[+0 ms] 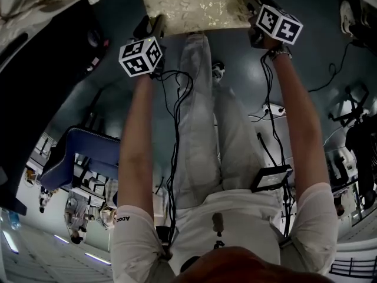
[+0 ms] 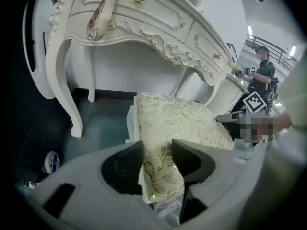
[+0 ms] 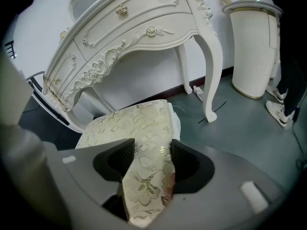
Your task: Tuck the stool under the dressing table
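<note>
The stool's cream and gold floral cushion [image 1: 197, 5] lies at the top of the head view, in front of my legs. My left gripper [image 1: 156, 25] is shut on its near left corner and my right gripper [image 1: 247, 2] on its near right corner. In the left gripper view the cushion [image 2: 182, 123] runs from between the dark pads of the left gripper [image 2: 157, 164] toward the white carved dressing table [image 2: 144, 18]. The right gripper view shows the cushion [image 3: 134, 123] pinched in the right gripper [image 3: 152, 162], below the table [image 3: 134, 28]. The stool's legs are hidden.
Curved table legs [image 2: 67, 95] [image 3: 213, 71] stand on the grey floor on either side of the stool. A white ribbed bin [image 3: 252, 47] sits right of the table. A person in black [image 2: 263, 78] stands far right. A blue seat [image 1: 88, 152] is behind me on the left.
</note>
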`<state>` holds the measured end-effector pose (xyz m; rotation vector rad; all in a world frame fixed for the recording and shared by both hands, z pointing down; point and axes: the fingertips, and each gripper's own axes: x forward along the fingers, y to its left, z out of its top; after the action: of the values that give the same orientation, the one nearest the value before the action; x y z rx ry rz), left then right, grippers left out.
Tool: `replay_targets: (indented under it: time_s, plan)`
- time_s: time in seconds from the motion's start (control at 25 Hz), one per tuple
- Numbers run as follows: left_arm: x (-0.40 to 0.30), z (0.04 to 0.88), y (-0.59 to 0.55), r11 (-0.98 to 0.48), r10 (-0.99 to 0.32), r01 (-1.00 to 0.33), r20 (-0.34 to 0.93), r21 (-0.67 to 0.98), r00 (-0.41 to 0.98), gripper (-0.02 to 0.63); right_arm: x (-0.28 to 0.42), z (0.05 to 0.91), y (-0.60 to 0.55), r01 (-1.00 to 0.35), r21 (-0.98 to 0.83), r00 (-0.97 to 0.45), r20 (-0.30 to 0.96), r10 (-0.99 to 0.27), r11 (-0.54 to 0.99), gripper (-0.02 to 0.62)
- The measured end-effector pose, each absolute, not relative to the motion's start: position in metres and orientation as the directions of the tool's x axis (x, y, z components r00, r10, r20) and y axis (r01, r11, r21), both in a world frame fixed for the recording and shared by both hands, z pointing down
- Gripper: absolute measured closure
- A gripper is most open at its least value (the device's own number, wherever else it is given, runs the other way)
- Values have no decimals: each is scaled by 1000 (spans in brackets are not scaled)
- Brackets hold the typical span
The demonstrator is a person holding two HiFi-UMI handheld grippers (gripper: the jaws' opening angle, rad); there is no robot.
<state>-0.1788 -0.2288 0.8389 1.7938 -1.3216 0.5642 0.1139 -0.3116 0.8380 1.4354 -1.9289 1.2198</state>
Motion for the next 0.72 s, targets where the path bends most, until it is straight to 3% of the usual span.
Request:
replay_targets:
  time_s: [0.72]
  plan:
    - [-212,836,-343,-72,-668,-940,684,333,293,414,80,832,-437,-908,-401,-392,704,-592,125,350]
